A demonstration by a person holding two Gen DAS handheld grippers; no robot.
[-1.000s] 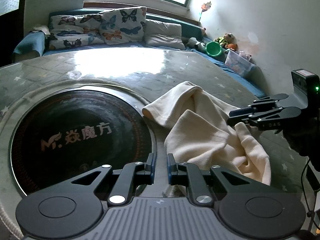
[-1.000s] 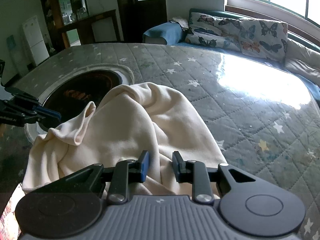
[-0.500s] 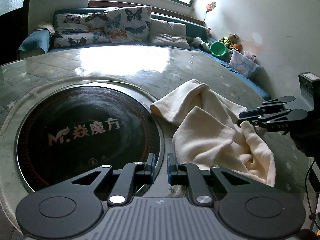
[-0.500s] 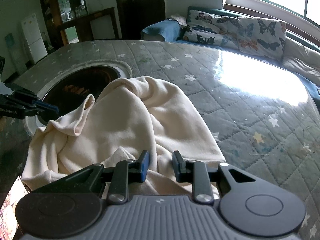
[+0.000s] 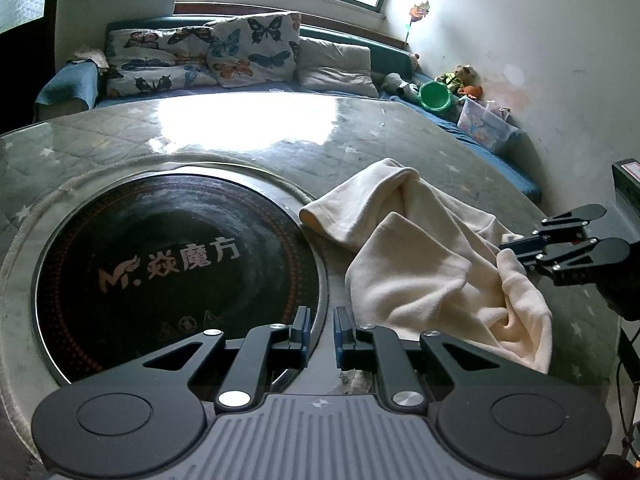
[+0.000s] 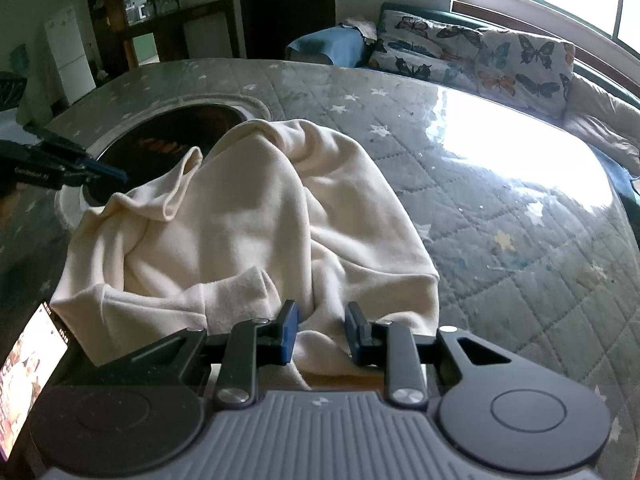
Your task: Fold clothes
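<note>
A cream garment (image 5: 420, 264) lies crumpled on the round table (image 5: 240, 128), just right of the black inset hob (image 5: 172, 264). My left gripper (image 5: 322, 328) hovers over the hob's right rim, a short way left of the cloth, narrowly open and holding nothing. In the right wrist view the garment (image 6: 256, 216) fills the centre. My right gripper (image 6: 322, 332) stands open at its near edge, with a fold of cloth lying between and under the fingers. From the left wrist view the right gripper (image 5: 516, 246) touches the cloth's right side. The left gripper (image 6: 100, 170) shows at the far left.
The table top is a glossy sheet over a grey quilted cover with stars (image 6: 500, 216). A lit phone (image 6: 32, 344) lies at the near left corner. A sofa with butterfly cushions (image 5: 224, 52) runs behind the table, with toys and a green bowl (image 5: 434, 96) by the wall.
Both grippers have drawn back from the garment a little. The right gripper now sits at the cloth's near edge, where a small fold has bunched up by its fingers. Finger gaps look unchanged.
</note>
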